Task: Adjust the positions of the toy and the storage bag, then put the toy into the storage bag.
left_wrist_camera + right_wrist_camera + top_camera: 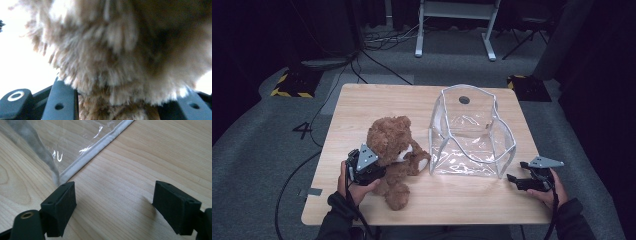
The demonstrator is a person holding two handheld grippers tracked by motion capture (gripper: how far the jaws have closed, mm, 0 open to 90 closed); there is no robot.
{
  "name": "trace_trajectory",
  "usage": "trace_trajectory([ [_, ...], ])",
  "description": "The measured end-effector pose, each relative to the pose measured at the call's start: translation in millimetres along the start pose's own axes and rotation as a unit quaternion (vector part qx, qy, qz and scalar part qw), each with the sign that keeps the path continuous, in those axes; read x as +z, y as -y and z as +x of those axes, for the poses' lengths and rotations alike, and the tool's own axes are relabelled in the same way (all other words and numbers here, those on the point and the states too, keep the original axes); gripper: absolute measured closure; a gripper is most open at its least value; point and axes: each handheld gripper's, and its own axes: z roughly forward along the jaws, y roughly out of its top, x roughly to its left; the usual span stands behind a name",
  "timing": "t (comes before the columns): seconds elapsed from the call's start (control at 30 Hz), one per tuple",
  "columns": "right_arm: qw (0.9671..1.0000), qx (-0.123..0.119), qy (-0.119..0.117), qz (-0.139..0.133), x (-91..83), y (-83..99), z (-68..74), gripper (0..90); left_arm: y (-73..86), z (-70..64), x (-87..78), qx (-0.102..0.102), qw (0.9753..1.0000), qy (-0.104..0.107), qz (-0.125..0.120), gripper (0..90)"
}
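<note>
brown teddy bear (394,152) | sitting, table's left-front || clear white-edged bag (469,132) | upright, open, just right of bear

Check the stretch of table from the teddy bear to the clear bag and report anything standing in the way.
Nothing visible does. The teddy bear sits right beside the clear bag, with bare table around them. The right gripper waits open at the bag's far side.

Dark sleeves, black hand-held gripper (368,167) each side, grey three-cornered top plates, trailing black cables.

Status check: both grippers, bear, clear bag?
Left gripper on teddy bear, fur between jaws. Right gripper open, near clear bag corner. Bag upright, nothing between.
</note>
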Motion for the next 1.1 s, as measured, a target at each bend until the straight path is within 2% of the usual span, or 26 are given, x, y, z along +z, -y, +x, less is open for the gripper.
trace_trajectory([
  [0.27,0.9999,0.016,-0.008,0.001,1.6,0.2,-1.9,18.0,-2.2,2.7,4.8,-0.002,0.9999,-0.01,-0.012,57.3],
  [0.6,0.9998,0.017,-0.009,0.003,2.1,-0.1,-2.8,17.3,-7.7,6.2,14.4,-0.012,0.9995,-0.006,-0.028,59.9],
  [0.93,0.9998,0.019,-0.009,0.002,2.2,0.0,-3.1,17.3,-18.2,14.3,21.9,-0.03,0.9981,0.002,-0.054,61.6],
  [1.03,0.9998,0.019,-0.008,0.002,2.2,0.0,-3.1,17.3,-23.3,16.6,20.0,-0.037,0.9968,0.001,-0.071,61.7],
  [1.1,0.9998,0.019,-0.006,0.002,2.2,0.0,-3.0,17.2,-28.2,17.3,17.8,-0.035,0.9963,-0.002,-0.078,61.7],
])
